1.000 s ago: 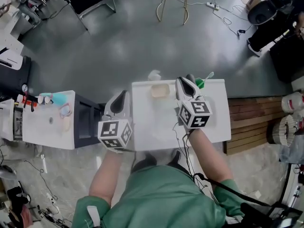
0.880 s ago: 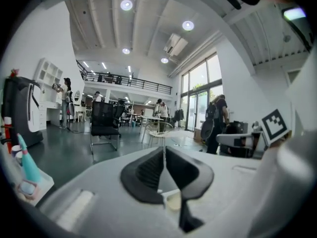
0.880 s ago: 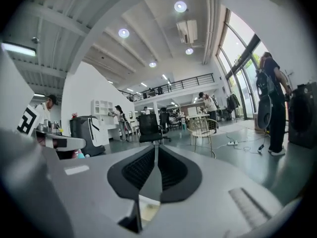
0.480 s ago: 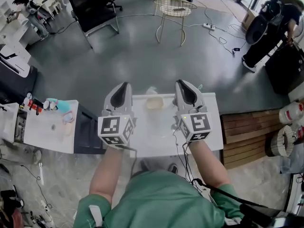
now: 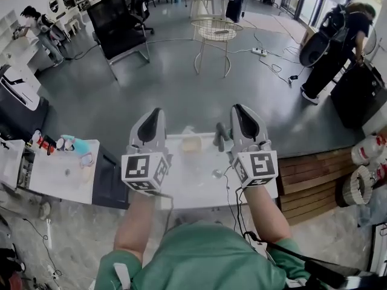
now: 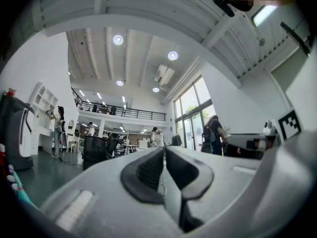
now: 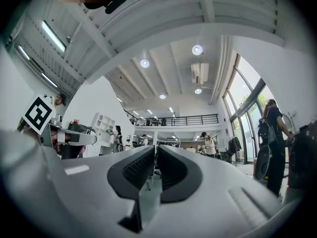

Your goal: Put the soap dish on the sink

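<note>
In the head view a beige soap dish (image 5: pixel 191 144) lies on the far part of the white sink top (image 5: pixel 187 183), left of the grey faucet (image 5: pixel 221 136). A round drain (image 5: pixel 216 174) shows near the right gripper's cube. My left gripper (image 5: pixel 153 112) and right gripper (image 5: pixel 239 108) are held up side by side above the sink, left and right of the dish and not touching it. Both gripper views look out into the room and at the ceiling. The left gripper (image 6: pixel 165 150) and right gripper (image 7: pixel 155 148) are shut with nothing between the jaws.
A second white counter (image 5: pixel 57 174) at the left carries a teal cup (image 5: pixel 75 144) and small toiletries. Wooden pallets (image 5: pixel 314 171) lie to the right. A black chair (image 5: pixel 121 23) and a wire stool (image 5: pixel 214 32) stand beyond on the grey floor. A person (image 5: pixel 338 41) stands far right.
Both grippers have risen and now point out into the room. The head view has tilted up, so the sink sits lower and smaller. The soap dish stays on the sink top.
</note>
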### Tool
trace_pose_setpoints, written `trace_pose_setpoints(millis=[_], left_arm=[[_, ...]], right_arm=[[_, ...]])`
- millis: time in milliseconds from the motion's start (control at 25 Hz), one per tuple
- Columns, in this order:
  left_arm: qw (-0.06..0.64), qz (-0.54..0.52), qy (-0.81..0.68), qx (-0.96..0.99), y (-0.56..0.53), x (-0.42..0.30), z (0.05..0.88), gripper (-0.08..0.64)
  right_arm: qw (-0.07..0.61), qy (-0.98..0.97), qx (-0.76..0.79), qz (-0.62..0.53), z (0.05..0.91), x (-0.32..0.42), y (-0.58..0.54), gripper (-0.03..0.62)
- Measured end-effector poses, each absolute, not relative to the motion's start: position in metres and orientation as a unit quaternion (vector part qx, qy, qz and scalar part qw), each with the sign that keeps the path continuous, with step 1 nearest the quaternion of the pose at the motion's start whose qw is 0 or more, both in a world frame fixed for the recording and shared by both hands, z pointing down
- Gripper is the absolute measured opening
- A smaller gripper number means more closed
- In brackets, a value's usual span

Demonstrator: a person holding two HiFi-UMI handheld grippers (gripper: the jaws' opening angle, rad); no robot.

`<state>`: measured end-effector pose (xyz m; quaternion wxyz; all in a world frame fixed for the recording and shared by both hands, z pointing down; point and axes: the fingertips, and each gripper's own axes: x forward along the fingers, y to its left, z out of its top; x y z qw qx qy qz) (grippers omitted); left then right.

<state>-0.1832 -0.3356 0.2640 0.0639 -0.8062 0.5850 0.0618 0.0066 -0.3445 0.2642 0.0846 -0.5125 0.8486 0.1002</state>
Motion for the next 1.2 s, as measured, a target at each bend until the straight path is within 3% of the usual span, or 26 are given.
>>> trace_pose_setpoints(millis=[1200], left_arm=[[0.061,0.061,0.579,-0.811,-0.331,-0.156,0.263,0.011]], right_arm=[[0.100,0.848,-0.508,0.113,0.254,0.029,-0.332,0.021]])
